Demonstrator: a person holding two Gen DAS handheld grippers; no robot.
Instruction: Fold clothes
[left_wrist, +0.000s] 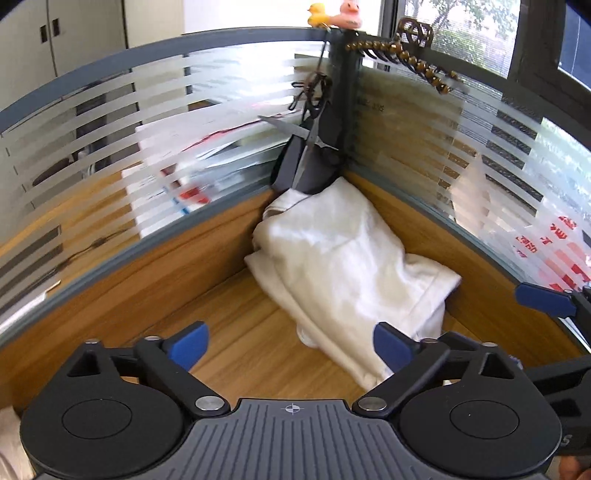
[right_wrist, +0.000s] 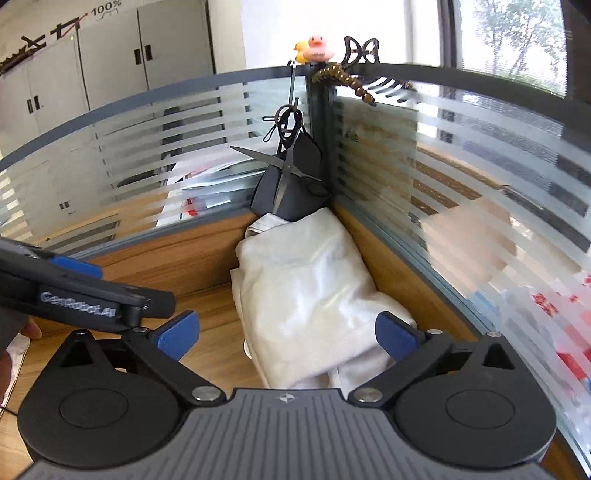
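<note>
Currently the folded white garment (left_wrist: 347, 258) lies in the bench (left_wrist: 236, 332) corner. Both the left gripper (left_wrist: 291, 341) and right gripper (right_wrist: 288, 334) have jaws apart, empty; withdraw clear without snagging the cloth.

A folded white garment (left_wrist: 343, 266) filled the far corner of the wooden desk (left_wrist: 236, 332), hemmed in by glass partitions (left_wrist: 110, 155) to the left and right. Scissors (left_wrist: 306, 147) and a dark pouch (left_wrist: 317, 166) hung just above it. Bare desk lay open nearer, to the left.
</note>
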